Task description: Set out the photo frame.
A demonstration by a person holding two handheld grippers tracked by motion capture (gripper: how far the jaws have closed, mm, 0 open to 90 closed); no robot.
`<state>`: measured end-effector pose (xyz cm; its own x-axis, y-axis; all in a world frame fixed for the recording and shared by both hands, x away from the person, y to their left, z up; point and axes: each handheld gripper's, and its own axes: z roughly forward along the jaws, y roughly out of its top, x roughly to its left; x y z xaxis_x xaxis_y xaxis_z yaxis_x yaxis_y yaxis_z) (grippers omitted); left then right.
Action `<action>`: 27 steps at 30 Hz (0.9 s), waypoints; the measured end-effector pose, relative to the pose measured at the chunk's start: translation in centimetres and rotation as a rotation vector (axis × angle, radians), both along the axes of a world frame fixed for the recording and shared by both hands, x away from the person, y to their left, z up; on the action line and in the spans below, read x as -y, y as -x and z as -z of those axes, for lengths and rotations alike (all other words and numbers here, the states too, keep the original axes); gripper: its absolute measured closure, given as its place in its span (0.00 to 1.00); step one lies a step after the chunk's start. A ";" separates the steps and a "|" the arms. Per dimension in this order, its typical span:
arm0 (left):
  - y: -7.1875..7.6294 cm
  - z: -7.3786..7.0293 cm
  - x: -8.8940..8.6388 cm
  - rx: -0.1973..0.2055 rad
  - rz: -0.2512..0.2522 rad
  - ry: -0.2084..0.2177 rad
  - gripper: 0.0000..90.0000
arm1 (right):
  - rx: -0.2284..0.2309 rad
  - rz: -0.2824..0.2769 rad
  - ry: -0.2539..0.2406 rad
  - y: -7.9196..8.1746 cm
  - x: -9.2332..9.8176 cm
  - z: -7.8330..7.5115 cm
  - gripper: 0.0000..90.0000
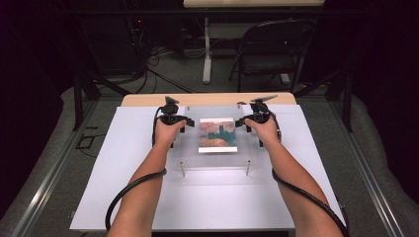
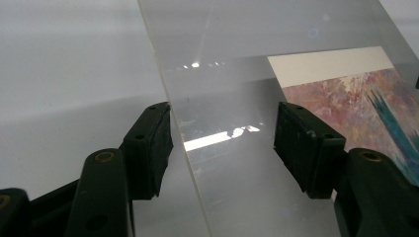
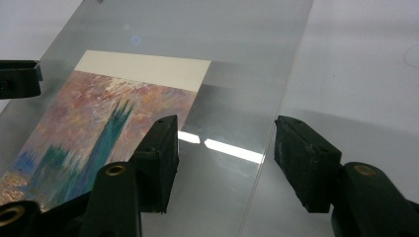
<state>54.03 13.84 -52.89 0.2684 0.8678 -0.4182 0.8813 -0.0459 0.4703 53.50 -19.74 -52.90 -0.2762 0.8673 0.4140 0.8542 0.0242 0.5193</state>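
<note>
A: Where did the clear sheet [image 1: 212, 140] sit?

B: Flat at the middle of the white board [image 1: 118, 187] on the desk [image 1: 143, 100], with a painted print [image 1: 218, 135] lying beneath it. The print showed pink and orange sky and a dark teal tower shape, and it had a pale blank strip along its far edge. Two small metal pegs [image 1: 183, 169] stood at the sheet's near edge, one toward each corner.

A: And the left gripper [image 1: 174, 120]?

B: It was at the sheet's left edge. In the left gripper view its jaws stood wide, one on each side of that edge, the left gripper [image 2: 222, 143] pads not pressing on the clear sheet [image 2: 232, 98]. The print [image 2: 365, 103] lay off to the right of them.

A: The right gripper [image 1: 252, 121]?

B: It mirrored that at the right edge. In the right gripper view the right gripper [image 3: 225, 158] also had its jaws wide apart, straddling the edge of the clear sheet [image 3: 237, 74] without clamping it; the print [image 3: 99, 123] lay to the left.

A: Was anything held, then?

B: Nothing. Both hands rested on the grippers, cables trailing back toward the near side of the desk.
</note>
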 end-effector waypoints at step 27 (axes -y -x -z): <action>0.2 -2.0 -0.7 0.000 -0.029 0.049 0.53 | 0.007 0.004 -0.057 0.4 0.7 -1.2 0.55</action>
